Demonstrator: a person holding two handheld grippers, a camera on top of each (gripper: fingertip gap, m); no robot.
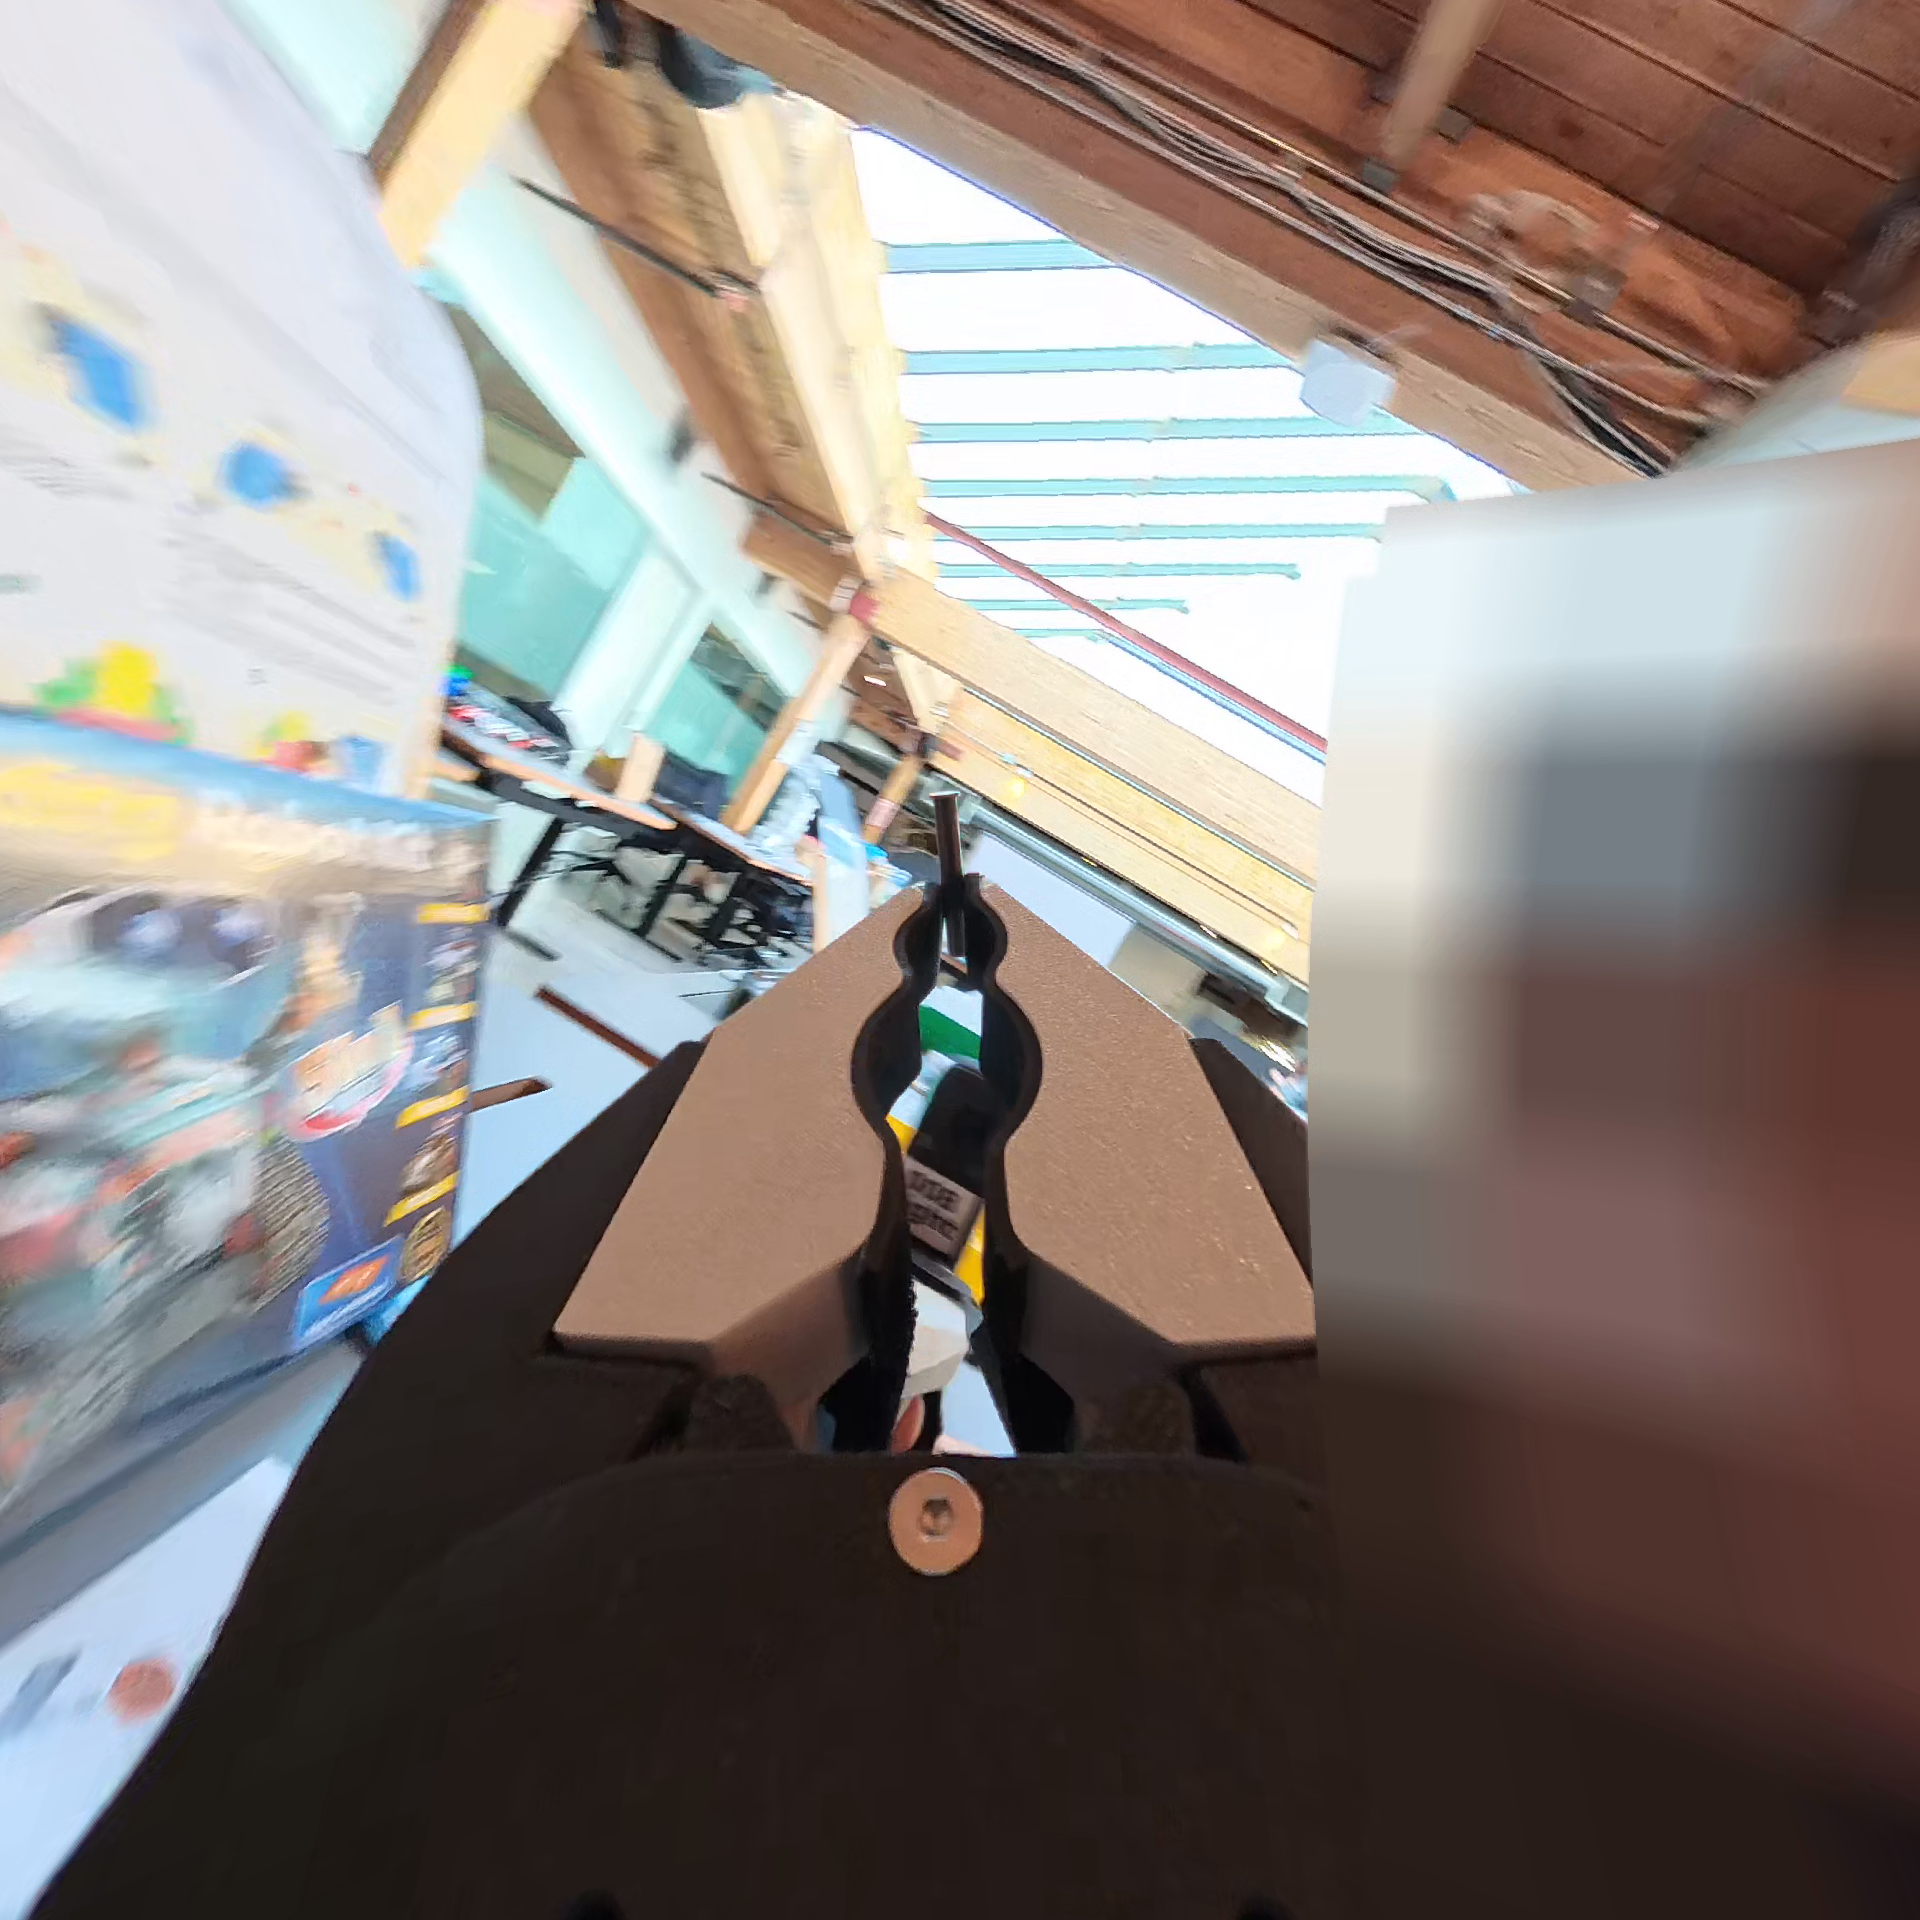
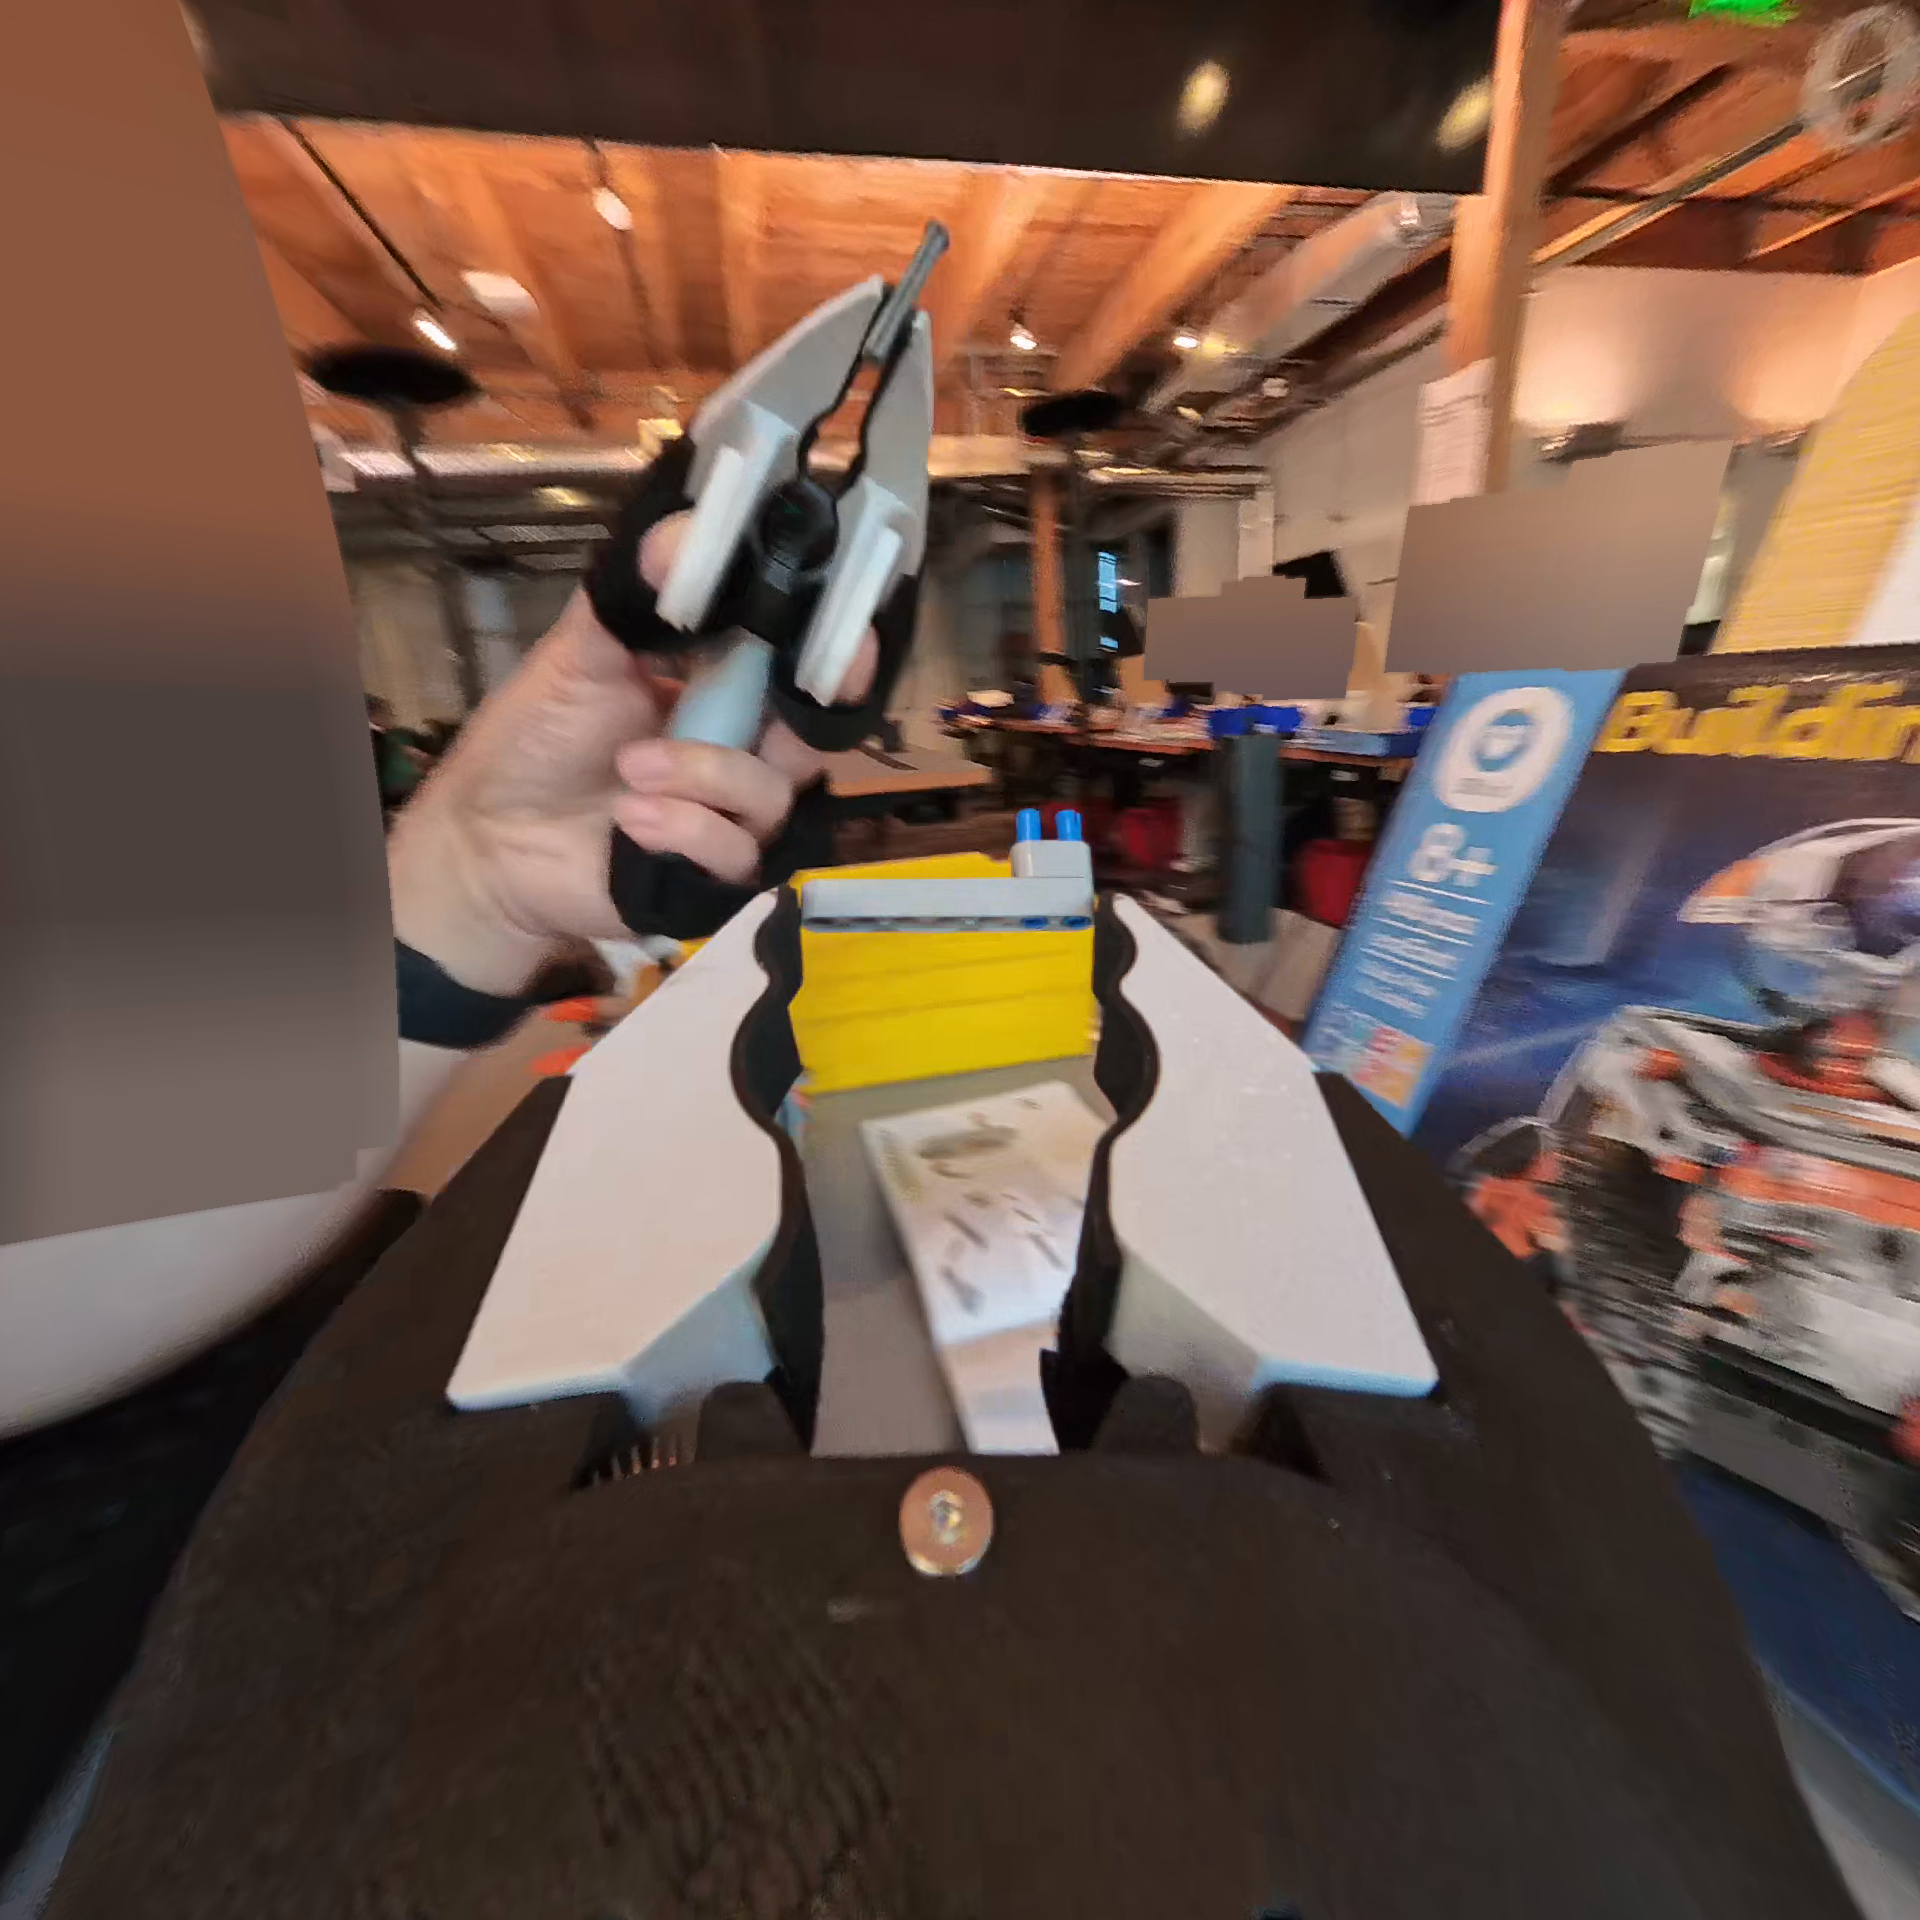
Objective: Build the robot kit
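While the left gripper [image 1: 948,894] pinches a dark pin [image 1: 948,862] under wooden ceiling beams [image 1: 1351,125], the right gripper [image 2: 940,914] clamps a grey beam [image 2: 940,902] before the yellow block [image 2: 935,997].

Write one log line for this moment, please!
left gripper: shut on dark pin, raised | right gripper: shut on grey beam on yellow block

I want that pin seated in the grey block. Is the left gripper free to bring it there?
Probably yes. The left gripper is raised with the pin clamped, and open air lies between it and the grey block. The right gripper grips only the block's sides, so its top stays open.
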